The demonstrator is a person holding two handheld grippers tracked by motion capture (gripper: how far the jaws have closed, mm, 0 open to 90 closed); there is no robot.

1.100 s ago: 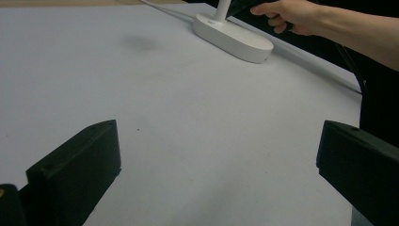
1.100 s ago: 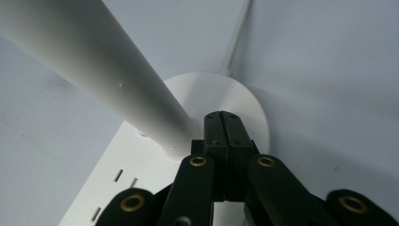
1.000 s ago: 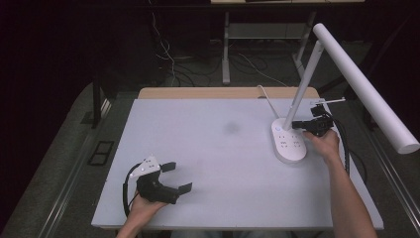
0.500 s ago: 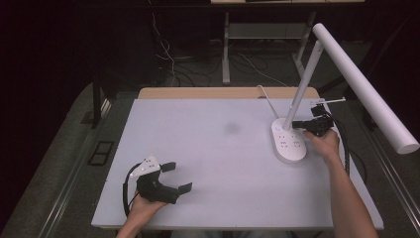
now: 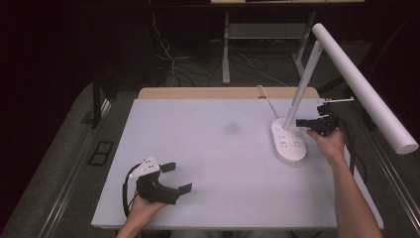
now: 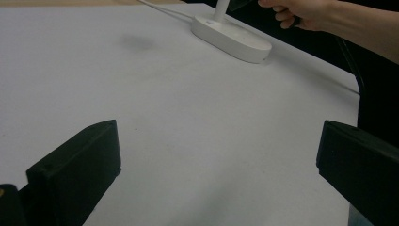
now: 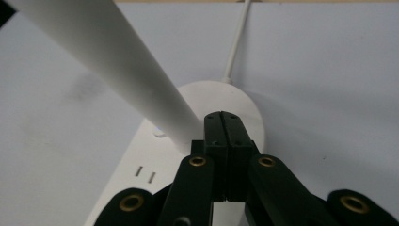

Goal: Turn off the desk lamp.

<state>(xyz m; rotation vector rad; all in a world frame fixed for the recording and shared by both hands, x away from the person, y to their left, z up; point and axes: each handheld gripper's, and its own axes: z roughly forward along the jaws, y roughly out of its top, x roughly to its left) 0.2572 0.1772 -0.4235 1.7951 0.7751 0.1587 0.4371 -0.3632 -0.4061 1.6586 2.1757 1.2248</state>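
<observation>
right gripper closed, above lamp base

The table is evenly lit from above and reads pale bluish-white, while the floor and the room beyond it sink into near black. Shadows on the surface are soft and faint: a thin one lies under the lamp base, and a dim grey smudge shows near the middle. No glare breaks the surface. The high view is a little soft and grainy. In the left gripper view the left claw is dark and blurred at the bottom edge. In the right gripper view the lamp stem is bright and out of focus, while the right claw is sharp.
</observation>
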